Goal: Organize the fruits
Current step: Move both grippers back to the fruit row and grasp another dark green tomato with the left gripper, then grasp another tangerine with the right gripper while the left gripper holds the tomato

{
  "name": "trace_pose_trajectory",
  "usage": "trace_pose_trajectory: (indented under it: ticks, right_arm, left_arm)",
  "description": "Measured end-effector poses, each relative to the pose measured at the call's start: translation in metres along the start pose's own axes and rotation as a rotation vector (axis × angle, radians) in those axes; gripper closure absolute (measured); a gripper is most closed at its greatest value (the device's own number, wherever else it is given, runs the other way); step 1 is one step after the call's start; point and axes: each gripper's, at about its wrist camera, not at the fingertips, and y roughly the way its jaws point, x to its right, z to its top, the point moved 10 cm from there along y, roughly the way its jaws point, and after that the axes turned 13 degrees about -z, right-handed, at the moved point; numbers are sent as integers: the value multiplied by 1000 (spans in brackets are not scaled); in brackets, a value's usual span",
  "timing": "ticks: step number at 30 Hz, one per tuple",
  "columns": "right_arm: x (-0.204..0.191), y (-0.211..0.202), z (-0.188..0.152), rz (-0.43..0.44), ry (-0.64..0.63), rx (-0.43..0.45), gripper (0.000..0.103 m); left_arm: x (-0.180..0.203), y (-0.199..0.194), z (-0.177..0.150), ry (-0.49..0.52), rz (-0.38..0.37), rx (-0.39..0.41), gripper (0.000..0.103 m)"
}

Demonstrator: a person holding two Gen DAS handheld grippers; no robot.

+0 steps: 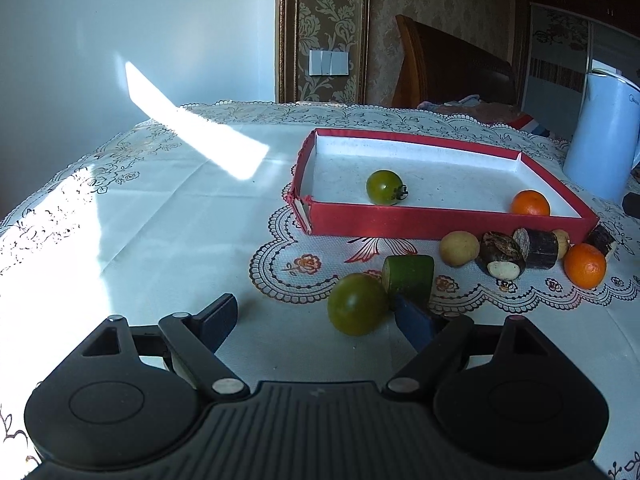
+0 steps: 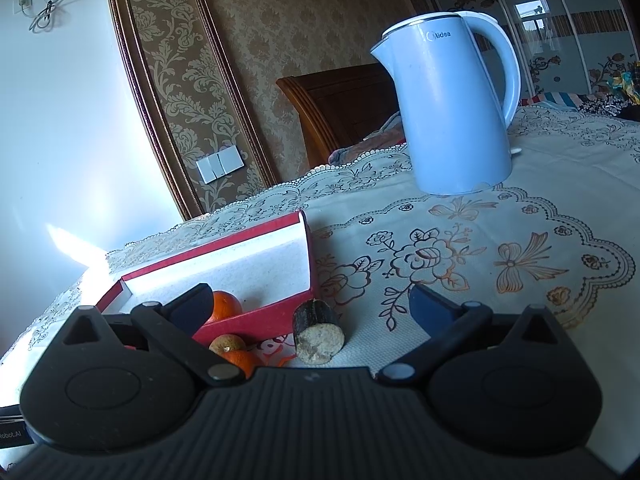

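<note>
Lying on the lace-patterned cloth of the worktop [image 1: 168,216], a green tomato [image 1: 357,304] is seen just in front of the left tongs [image 1: 316,318], whose fingers are spread wide; the tomato sits close against the blue pad of the right-hand finger [image 1: 414,322], though contact cannot be confirmed, and it is well apart from the other finger. A green cut cylinder piece [image 1: 408,278] is found touching or just behind the tomato. Further back, a red box [image 1: 440,226] with a white inside is placed on the cloth, and a second green tomato [image 1: 385,187] and an orange [image 1: 530,203] are held within it. Along the box's near wall, outside it, a pale round fruit [image 1: 459,248], dark cut stem pieces [image 1: 520,252] and another orange [image 1: 585,266] are lined up.

In the right wrist view, the right tongs [image 2: 312,308] are also held spread wide, with nothing gripped. Between their fingers a dark cut piece with a pale end face [image 2: 318,332] is seen lying beside the corner of the red box, touching nothing of the tongs. A light blue kettle [image 2: 452,112] is set upright further back on the cloth.
</note>
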Motion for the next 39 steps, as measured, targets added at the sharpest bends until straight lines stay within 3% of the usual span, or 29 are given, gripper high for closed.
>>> trace_pose_trajectory:
  ticks: [10, 14, 19, 21, 28, 31, 39]
  right_arm:
    - [0, 1, -1, 2, 2, -6, 0]
    - [1, 2, -1, 6, 8, -14, 0]
    - [1, 2, -2, 5, 4, -21, 0]
    - [1, 2, -3, 4, 4, -20, 0]
    - [1, 4, -4, 29, 15, -52, 0]
    - [-6, 1, -11, 54, -52, -92, 0]
    - [-39, -16, -28, 104, -300, -98, 0]
  left_arm:
    - [5, 7, 11, 40, 23, 8, 23]
    - [9, 7, 12, 46, -13, 17, 39]
    - [11, 6, 5, 60, -41, 5, 44]
    - [13, 7, 3, 53, -69, -2, 54]
    - [18, 8, 0, 86, -54, -5, 71]
    - [16, 7, 0, 76, -51, 0, 72]
    - [8, 2, 0, 33, -42, 31, 72]
